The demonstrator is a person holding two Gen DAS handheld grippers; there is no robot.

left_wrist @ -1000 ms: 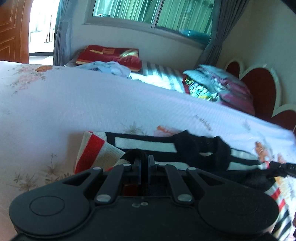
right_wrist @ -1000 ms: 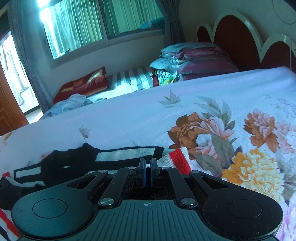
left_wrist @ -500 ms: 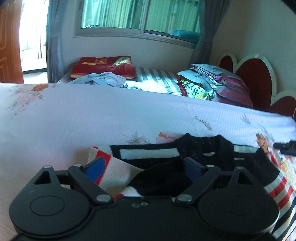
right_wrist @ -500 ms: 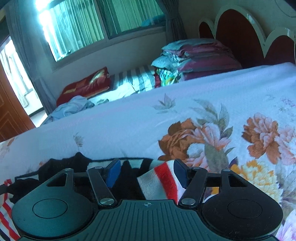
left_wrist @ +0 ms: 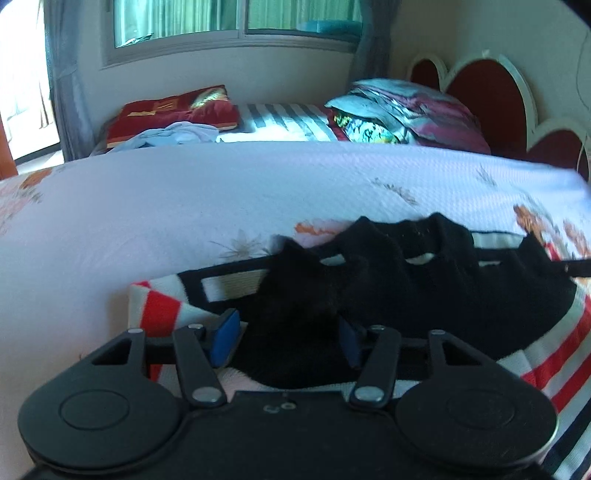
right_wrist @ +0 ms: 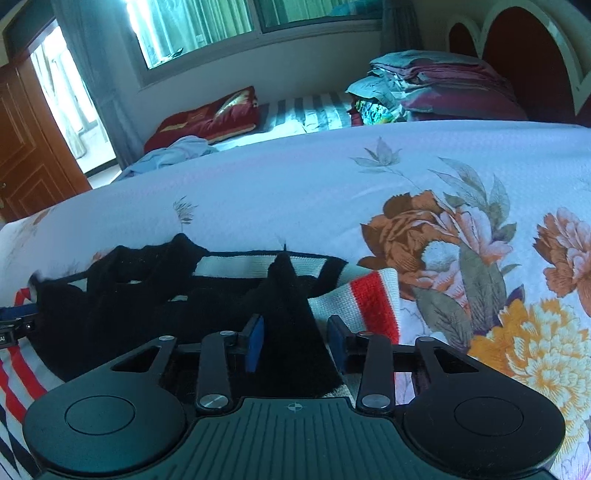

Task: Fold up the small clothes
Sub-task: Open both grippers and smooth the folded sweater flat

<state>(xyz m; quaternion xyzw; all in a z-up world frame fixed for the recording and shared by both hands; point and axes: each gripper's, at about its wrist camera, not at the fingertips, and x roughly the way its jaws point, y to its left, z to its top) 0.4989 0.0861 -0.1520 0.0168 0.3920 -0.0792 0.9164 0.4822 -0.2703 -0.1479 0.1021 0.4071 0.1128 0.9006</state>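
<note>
A: Behind the work area, a curtained window (left_wrist: 236,18), a heart-shaped red headboard (left_wrist: 491,92) and stacked bedding (left_wrist: 406,110) are seen. What is laid on the bed?

B: Over the quilted floral bedspread (left_wrist: 184,199) a small knitted sweater (left_wrist: 424,288) is spread, black at the collar, banded in cream and red at the sleeves. It is located at the near edge, directly ahead of both tools.

A: How are the tools posed?

B: Both are angled downward onto the garment. The left gripper (left_wrist: 288,338) is held half-wide and is closing, with a raised fold of black knit between its blue pads (left_wrist: 225,338); firm pad contact is not visible. The right gripper (right_wrist: 295,341) is set narrower, also closing, with a black peak of knit standing between its pads (right_wrist: 255,341), clear of them.

A: What is shown by one view only?

B: Large orange and yellow blooms (right_wrist: 424,243) and a wooden door (right_wrist: 33,155) are shown by the right wrist view only. In it the left tool's tip (right_wrist: 14,325) is seen at the sweater's far side
</note>
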